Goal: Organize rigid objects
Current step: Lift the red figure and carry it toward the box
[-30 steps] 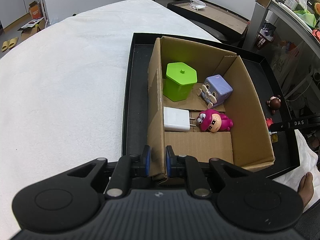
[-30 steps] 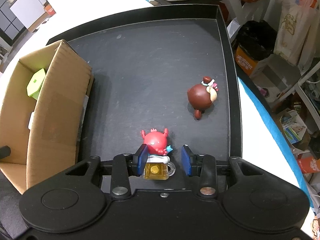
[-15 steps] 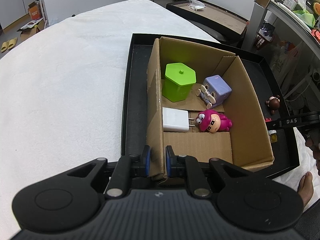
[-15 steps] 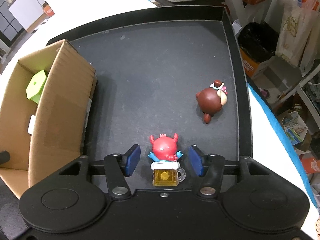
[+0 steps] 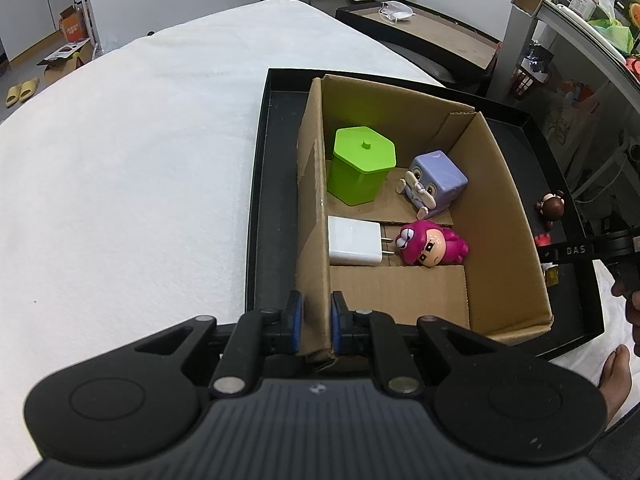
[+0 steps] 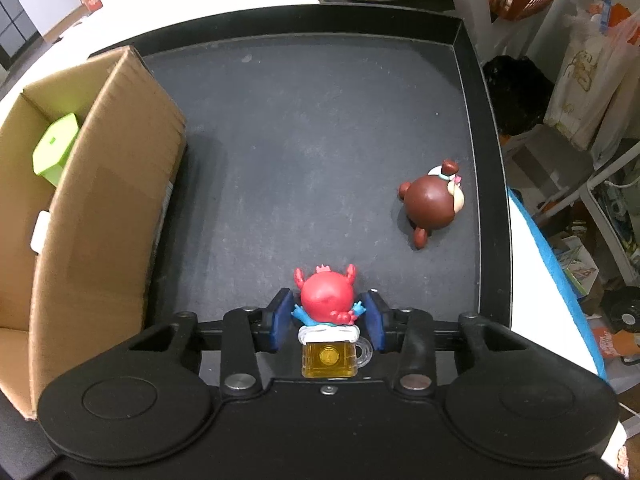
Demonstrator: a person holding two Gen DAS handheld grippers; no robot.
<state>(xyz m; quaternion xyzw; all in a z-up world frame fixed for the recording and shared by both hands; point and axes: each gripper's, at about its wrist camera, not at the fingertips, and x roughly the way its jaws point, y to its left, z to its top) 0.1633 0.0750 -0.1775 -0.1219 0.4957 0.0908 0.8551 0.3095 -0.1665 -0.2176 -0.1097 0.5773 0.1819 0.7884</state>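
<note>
Right gripper [image 6: 327, 319] at 6 o'clock, blue pads closed in on the red crab figure [image 6: 326, 295]; contact looks made, can't confirm. Crab sits on a yellow beer-mug base [image 6: 329, 357]. Brown round figure [image 6: 432, 202] at 3 o'clock, lying on black tray [image 6: 312, 128]. Cardboard box [image 6: 104, 200] at 9 o'clock, green container [image 6: 54, 150] and white block [image 6: 38, 232] inside.
</note>
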